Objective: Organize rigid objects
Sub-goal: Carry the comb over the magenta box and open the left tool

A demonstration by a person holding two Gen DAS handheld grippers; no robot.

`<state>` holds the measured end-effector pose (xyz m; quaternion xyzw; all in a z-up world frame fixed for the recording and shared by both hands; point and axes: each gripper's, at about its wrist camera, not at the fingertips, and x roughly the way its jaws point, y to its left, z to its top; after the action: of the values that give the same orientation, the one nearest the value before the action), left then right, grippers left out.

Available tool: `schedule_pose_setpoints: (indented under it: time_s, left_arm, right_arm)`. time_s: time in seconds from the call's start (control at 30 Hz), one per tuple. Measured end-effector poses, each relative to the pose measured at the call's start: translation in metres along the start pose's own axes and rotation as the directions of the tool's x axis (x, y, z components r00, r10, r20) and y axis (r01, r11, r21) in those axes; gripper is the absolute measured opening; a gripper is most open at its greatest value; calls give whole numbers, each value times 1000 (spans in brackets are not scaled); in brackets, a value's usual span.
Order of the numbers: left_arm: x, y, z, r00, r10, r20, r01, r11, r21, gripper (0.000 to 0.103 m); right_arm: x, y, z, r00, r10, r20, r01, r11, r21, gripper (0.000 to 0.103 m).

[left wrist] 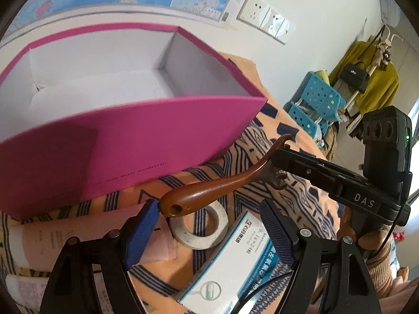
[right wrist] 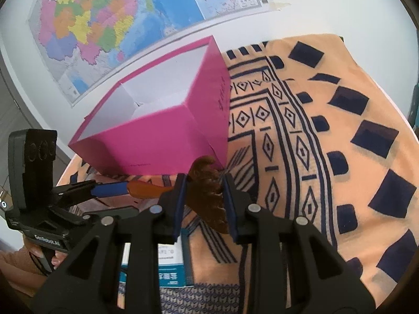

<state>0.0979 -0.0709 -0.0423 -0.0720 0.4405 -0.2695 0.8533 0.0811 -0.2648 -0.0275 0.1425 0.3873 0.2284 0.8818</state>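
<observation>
I am looking over a desk draped in an orange patterned blanket (right wrist: 301,141), with the open pink box (left wrist: 146,130) sitting toward the wall and showing only its white lining. The box is the biggest thing here and, I judge, the place the loose items are meant to go. Below my left tongs (left wrist: 209,225) a white medicine carton (left wrist: 235,261), a pink tube (left wrist: 78,238) and a roll of tape (left wrist: 201,227) are lying close together on the blanket. I am carrying the brown wooden comb (left wrist: 209,191) in the right tongs (right wrist: 204,198), which are pinching narrowly across its toothed head while the handle is sticking out toward the left tongs. The left tongs are standing wide and gripping nothing; one blue pad (left wrist: 141,233) is sitting just beside the handle's end, though I cannot quite tell whether it is touching. The step in hand seems to be moving the comb to the box. Next I am needing to bring it over the near rim, handle clear of the wall, before letting go.
</observation>
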Motion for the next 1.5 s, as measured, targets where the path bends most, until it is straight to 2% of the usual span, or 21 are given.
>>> schedule_pose_setpoints:
  time_s: [0.3, 0.5, 0.7, 0.93, 1.1, 1.27, 1.4, 1.5]
  left_arm:
    - [-48, -11, 6, 993, 18, 117, -20, 1000, 14, 80]
    - [-83, -17, 15, 976, 50, 214, -56, 998, 23, 80]
    - [-96, -14, 31, 959, 88, 269, -99, 995, 25, 80]
    - [-84, 3, 52, 958, 129, 257, -138, 990, 15, 80]
    - [-69, 17, 56, 963, 154, 223, -156, 988, -9, 80]
    - [-45, 35, 58, 980, 130, 152, -125, 991, -39, 79]
    - [-37, 41, 59, 983, 124, 133, -119, 992, -49, 78]
    - [-38, 41, 59, 982, 130, 138, -123, 991, -56, 78]
  right_arm:
    - [-25, 26, 18, 998, 23, 63, -21, 999, -45, 31]
    - [-38, 47, 35, 993, 53, 107, -44, 995, -88, 31]
    - [-38, 61, 58, 987, 86, 136, -68, 989, -132, 31]
    - [-15, 64, 82, 988, 89, 128, -72, 988, -136, 31]
    - [9, 59, 90, 994, 68, 82, -57, 990, -127, 31]
    - [31, 54, 92, 999, 40, 23, -36, 992, -123, 33]
    - [45, 51, 92, 999, 28, -19, -30, 993, -112, 33]
    - [50, 54, 91, 1000, -14, -20, 11, 993, -121, 33]
